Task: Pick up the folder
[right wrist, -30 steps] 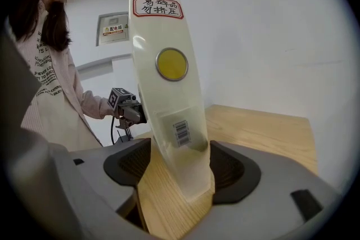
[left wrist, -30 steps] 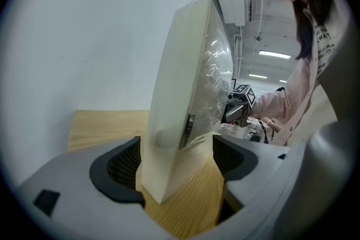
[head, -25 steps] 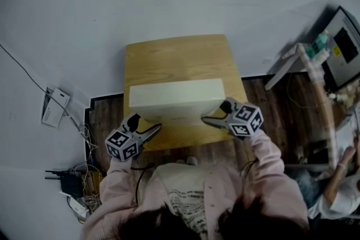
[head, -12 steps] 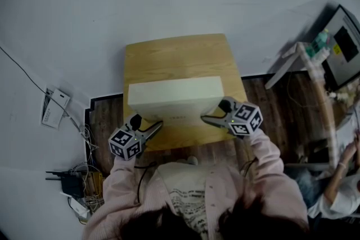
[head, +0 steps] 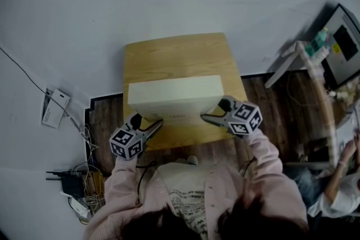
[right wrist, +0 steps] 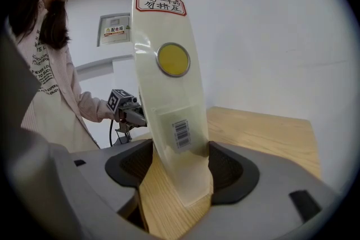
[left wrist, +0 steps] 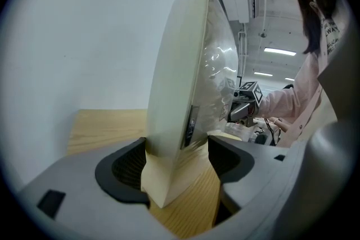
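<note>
The folder [head: 174,95], a thick cream file box with a clear front, stands on its long edge across the wooden table [head: 174,53]. My left gripper [head: 147,121] is at its left end and my right gripper [head: 214,111] at its right end. In the left gripper view the folder's end [left wrist: 180,93] sits between the jaws of the left gripper [left wrist: 174,160]. In the right gripper view the barcode end [right wrist: 169,109] fills the gap of the right gripper [right wrist: 180,163]. Both pairs of jaws have just been closing and now hold the folder's ends.
A power strip and cables [head: 73,182] and a white box [head: 55,107] lie on the floor at the left. A desk with a monitor [head: 343,48] and another person [head: 337,177] are at the right. The table is small, with dark wooden floor around its near side.
Both pairs of jaws have drawn in a little on the folder's ends. The folder and both hands stay almost where they were.
</note>
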Tool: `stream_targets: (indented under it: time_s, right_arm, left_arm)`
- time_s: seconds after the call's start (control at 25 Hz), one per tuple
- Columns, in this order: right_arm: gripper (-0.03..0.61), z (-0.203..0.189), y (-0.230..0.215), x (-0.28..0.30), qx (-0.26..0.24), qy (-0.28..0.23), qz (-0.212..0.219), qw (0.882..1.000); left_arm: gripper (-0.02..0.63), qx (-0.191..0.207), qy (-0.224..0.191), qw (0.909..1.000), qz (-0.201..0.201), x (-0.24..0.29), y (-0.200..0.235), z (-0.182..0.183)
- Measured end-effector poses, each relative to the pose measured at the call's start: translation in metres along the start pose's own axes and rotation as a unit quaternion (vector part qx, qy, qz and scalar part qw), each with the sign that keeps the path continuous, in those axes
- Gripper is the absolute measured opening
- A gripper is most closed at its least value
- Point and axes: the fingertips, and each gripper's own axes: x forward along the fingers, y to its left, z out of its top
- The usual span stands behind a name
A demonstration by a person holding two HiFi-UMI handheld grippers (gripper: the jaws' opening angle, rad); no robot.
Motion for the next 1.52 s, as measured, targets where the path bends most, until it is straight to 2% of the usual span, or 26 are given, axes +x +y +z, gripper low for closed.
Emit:
stream_targets:
  time_s: [0.32, 0.92, 1.52]
  right_arm:
    - [0.324, 0.004, 0.001, -0.002, -0.004, -0.001, -0.004, 1.0]
    - [0.322, 0.037, 0.009, -0.021, 0.033, -0.055, -0.004, 0.998]
    - [0.319, 0.071, 0.009, -0.044, 0.032, -0.091, -0.013, 0.995]
  left_arm:
    - [0.345, 0.007, 0.002, 0.9999, 0.011, -0.003, -0.002, 0.006]
    - [0.341, 0.009, -0.038, 0.9989, 0.025, -0.02, -0.013, 0.043]
    - [0.336, 0.01, -0.071, 0.9967, 0.04, -0.029, -0.025, 0.079]
